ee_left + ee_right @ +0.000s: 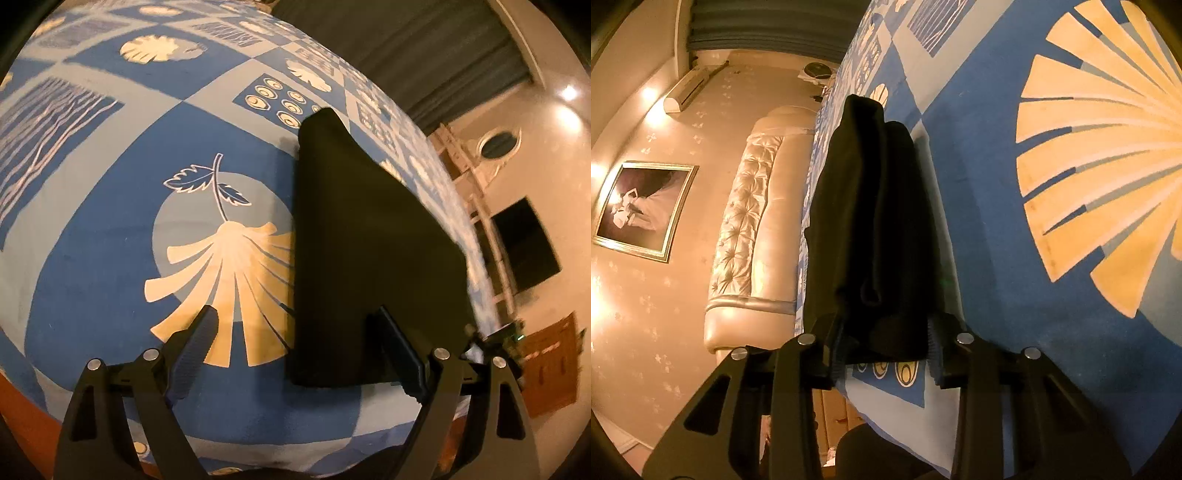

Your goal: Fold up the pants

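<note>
Left wrist view, left side: the blue patterned bedspread (110,229) covers the bed, a large cream fan-shaped print in the middle. The left claw (297,343) stands wide open, with nothing gripped. Its left finger hangs over the fan print; its right finger sits at the near end of the pants (369,240), on top of the cloth or just above it, I cannot tell which. The pants are black, already folded into a long narrow bundle. They lie toward the right-hand edge of the bed, long axis running away from the claw, tapering toward the far end.

Right of the bed: wall, dark curtain (424,48), a white shelf frame.

Right wrist view, left side: papered wall, a framed picture (642,206), a padded headboard (753,221). Centre: the right claw (884,345) is closed most of the way on the near end of the pants (871,221), both pads against the bunched cloth, so it has hold of that end. The bundle runs straight ahead from the claw along the bed edge. Right: bedspread (979,184) with the fan print.

Judgement: each claw looks down the length of the bundle from one of its ends. The right one is the one engaged; the left is free. The next fold likely turns on carrying the gripped end along the long axis toward the other end.
</note>
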{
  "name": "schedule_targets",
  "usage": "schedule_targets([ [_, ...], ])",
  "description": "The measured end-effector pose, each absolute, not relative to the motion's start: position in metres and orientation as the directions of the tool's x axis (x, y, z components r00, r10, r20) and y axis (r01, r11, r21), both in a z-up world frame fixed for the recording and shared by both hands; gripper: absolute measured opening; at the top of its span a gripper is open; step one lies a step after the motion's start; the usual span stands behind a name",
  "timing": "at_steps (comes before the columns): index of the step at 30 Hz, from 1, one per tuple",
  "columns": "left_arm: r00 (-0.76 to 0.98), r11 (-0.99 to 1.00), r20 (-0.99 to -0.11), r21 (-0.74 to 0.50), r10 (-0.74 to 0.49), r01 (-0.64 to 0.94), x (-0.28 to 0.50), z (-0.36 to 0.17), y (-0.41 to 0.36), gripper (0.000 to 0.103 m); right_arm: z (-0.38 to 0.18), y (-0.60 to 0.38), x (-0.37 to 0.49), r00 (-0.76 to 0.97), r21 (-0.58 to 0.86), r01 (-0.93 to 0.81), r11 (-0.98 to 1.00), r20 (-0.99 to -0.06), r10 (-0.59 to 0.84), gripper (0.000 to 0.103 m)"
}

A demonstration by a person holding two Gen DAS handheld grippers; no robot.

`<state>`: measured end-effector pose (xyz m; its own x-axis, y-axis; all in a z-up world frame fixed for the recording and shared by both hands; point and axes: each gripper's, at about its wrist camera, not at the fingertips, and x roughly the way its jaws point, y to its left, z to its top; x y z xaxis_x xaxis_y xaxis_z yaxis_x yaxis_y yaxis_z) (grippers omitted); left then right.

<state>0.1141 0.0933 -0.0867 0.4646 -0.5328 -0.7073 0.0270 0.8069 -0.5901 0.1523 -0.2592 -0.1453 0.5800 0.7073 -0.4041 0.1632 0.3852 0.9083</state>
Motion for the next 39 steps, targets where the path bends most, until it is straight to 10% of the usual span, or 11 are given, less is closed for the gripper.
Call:
schedule_targets([
  [12, 0.369, 0.646, -0.584, -0.761, -0.723, 0.064, 0.125, -0.096, 0.079, 0.084, -0.146, -0.258, 0.154, 0.575, 0.908, 0.164, 0.386, -0.406, 0.711, 0.034],
  [14, 0.320, 0.669, -0.613, -0.737, -0.722, 0.097, 0.125, -0.097, 0.068, 0.062, -0.146, -0.259, 0.154, 0.573, 0.907, 0.164, 0.388, -0.408, 0.711, 0.034],
  [22, 0.291, 0.621, -0.580, -0.780, -0.761, 0.070, 0.125, -0.102, 0.075, 0.034, -0.140, -0.255, 0.153, 0.570, 0.908, 0.150, 0.392, -0.404, 0.716, 0.032],
  [34, 0.281, 0.609, -0.565, -0.786, -0.776, 0.102, 0.121, -0.102, 0.073, 0.032, -0.145, -0.257, 0.138, 0.565, 0.916, 0.146, 0.373, -0.386, 0.729, 0.030],
  [39, 0.318, 0.619, -0.552, -0.768, -0.771, 0.167, 0.119, -0.094, 0.077, 0.042, -0.139, -0.259, 0.142, 0.525, 0.885, 0.104, 0.454, -0.437, 0.730, 0.051],
])
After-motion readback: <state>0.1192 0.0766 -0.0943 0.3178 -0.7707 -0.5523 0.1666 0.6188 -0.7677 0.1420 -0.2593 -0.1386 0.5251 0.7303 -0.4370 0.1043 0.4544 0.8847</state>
